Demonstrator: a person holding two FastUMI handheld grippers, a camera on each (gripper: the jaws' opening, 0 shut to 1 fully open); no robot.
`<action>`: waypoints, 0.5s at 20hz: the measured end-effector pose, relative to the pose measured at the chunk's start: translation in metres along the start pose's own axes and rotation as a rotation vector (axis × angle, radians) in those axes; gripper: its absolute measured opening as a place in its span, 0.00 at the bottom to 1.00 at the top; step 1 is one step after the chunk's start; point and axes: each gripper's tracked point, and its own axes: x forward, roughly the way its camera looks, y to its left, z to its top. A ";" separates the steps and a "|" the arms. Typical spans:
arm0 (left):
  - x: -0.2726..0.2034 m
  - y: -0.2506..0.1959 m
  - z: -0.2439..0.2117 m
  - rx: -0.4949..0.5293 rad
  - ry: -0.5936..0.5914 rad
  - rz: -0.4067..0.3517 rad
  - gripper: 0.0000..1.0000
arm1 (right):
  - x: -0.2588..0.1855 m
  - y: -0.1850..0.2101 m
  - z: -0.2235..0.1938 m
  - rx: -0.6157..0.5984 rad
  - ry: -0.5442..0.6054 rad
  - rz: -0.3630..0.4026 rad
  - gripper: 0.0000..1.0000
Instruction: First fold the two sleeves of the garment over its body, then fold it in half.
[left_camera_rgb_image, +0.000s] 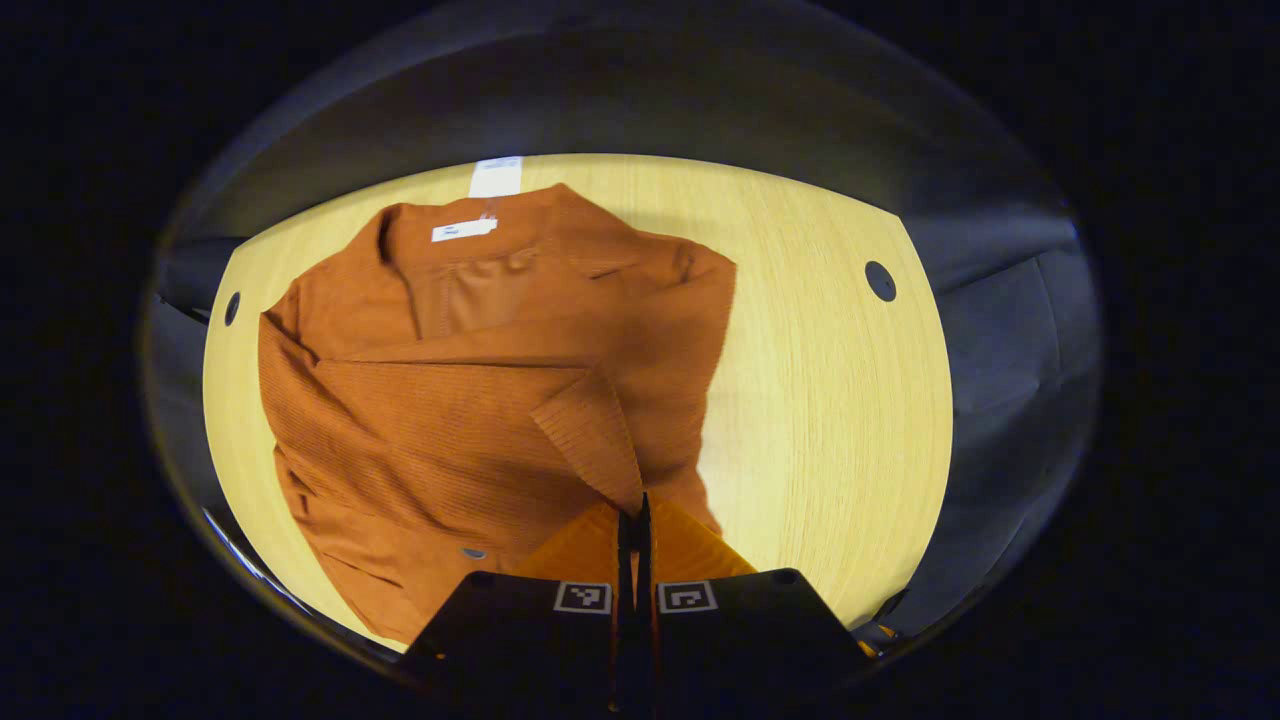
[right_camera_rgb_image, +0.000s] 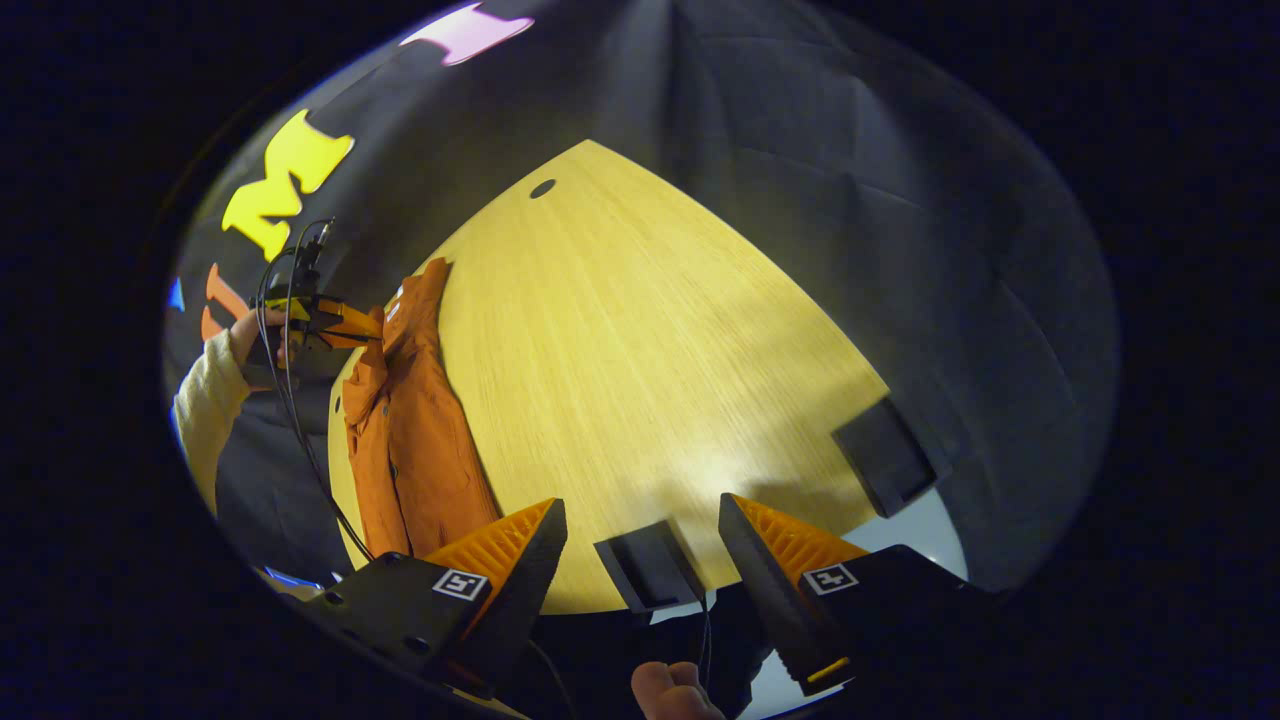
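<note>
Ribbed rust garment (left_camera_rgb_image: 480, 400) on wood-grain table (left_camera_rgb_image: 820, 400); left gripper (left_camera_rgb_image: 634, 520) fingers pinch cuff (left_camera_rgb_image: 592, 435); right gripper (right_camera_rgb_image: 640, 530) fingers spread, empty.

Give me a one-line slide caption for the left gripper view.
Left gripper closed on the ribbed cuff of a rust-orange knit garment, sleeve folded across its body on the pale wooden table.

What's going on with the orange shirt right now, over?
Left gripper shut on sleeve cuff, drawn across the orange shirt. Right gripper open, holding nothing, over the wooden table. Nothing in the way.
</note>
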 end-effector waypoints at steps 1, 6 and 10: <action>0.002 -0.004 0.010 0.025 -0.007 -0.005 0.03 | -0.004 -0.005 -0.001 0.018 -0.011 -0.008 0.98; 0.016 -0.005 0.028 -0.009 -0.010 -0.008 0.05 | -0.010 -0.038 -0.017 0.084 -0.030 -0.074 0.94; 0.005 -0.025 0.042 -0.061 -0.027 -0.126 0.47 | -0.010 -0.044 -0.031 0.115 -0.010 -0.088 0.94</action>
